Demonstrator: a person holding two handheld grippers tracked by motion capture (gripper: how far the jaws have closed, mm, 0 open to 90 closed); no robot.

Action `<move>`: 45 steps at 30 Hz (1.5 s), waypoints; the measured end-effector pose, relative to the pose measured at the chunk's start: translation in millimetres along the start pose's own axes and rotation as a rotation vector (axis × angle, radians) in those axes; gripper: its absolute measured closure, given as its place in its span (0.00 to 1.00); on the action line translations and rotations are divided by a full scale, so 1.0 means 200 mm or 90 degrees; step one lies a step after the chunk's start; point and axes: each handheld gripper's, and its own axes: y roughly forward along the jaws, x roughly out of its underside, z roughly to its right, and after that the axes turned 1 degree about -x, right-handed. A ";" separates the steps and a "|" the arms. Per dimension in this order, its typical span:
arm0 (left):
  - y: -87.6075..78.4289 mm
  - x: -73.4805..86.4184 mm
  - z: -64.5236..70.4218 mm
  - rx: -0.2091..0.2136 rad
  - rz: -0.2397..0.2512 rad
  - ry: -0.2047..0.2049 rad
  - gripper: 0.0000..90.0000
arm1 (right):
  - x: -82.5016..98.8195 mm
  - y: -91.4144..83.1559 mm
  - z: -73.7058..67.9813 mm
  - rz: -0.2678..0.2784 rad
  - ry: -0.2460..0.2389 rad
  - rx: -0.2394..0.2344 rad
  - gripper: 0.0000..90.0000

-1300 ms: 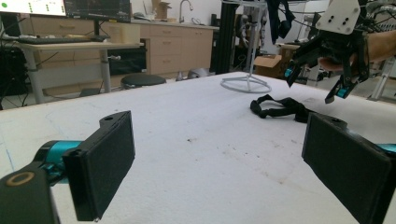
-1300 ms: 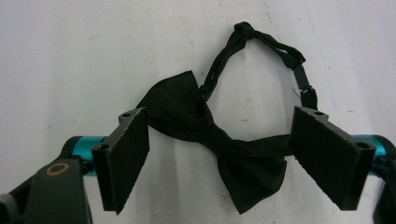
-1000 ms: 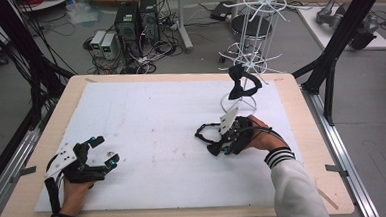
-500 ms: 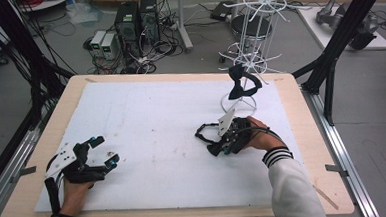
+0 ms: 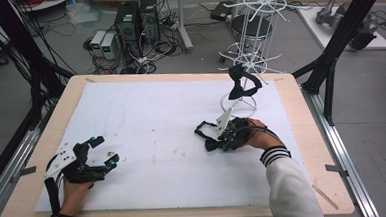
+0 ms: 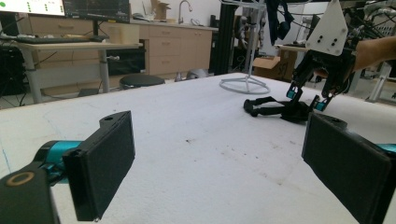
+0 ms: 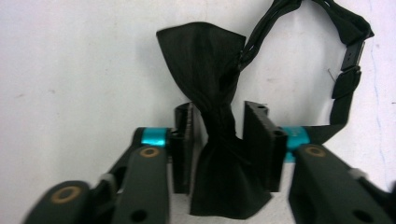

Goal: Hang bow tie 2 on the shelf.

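Our right gripper [image 7: 218, 147] has just been closing its 2 jaws around the knot of the black bow tie [image 7: 212, 93] lying on the white table [image 5: 146, 121], while our left gripper [image 5: 99, 151] stays wide apart, holding nothing.

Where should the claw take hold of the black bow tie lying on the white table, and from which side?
At the narrow knot in the middle of the bow tie, from straight above. It lies flat, its wings too broad to span, while the pinched centre fits between the jaws. The right claw already straddles that knot, its jaws having just been closing, with small gaps left. Keep clear of the strap.
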 end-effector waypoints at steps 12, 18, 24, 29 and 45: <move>0.00 0.00 0.00 -0.002 0.001 0.004 0.11 | -0.02 -0.02 0.00 0.015 0.019 0.005 0.85; 0.00 0.00 0.00 -0.003 0.002 0.008 0.11 | -0.03 -0.06 -0.01 0.046 0.025 0.009 0.85; 0.00 0.00 0.01 -0.002 0.004 0.010 0.11 | -0.03 -0.13 -0.03 0.094 0.033 0.023 0.85; 0.00 0.00 0.01 -0.007 0.005 0.014 0.11 | -0.03 -0.22 -0.07 0.140 0.043 0.045 0.85; 0.00 0.00 0.01 -0.015 0.003 0.021 0.11 | 0.00 -0.44 -0.17 0.262 0.070 0.111 0.86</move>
